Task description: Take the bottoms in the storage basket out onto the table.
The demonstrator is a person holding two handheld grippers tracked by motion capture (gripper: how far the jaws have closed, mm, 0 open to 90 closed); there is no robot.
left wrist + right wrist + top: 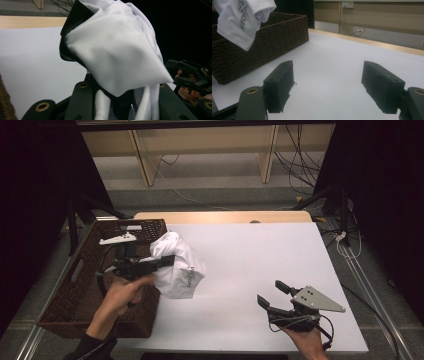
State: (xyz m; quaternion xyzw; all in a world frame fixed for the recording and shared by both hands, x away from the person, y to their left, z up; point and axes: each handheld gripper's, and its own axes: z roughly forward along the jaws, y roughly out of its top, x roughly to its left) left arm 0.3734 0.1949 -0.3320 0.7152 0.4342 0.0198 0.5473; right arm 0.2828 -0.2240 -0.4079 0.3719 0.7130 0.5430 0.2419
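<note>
We see the left gripper (pixel 167 260) squeezed shut on a bunched-up white cloth shirt with grey letters (pixel 180 267), holding it up in the air just beside the dark brown woven basket (pixel 75 292) at the left edge of the white table (pixel 280 255). The right gripper (pixel 272 292) sits low over the table near the front, well apart from the shirt, its jaws spread wide with nothing between them
</note>
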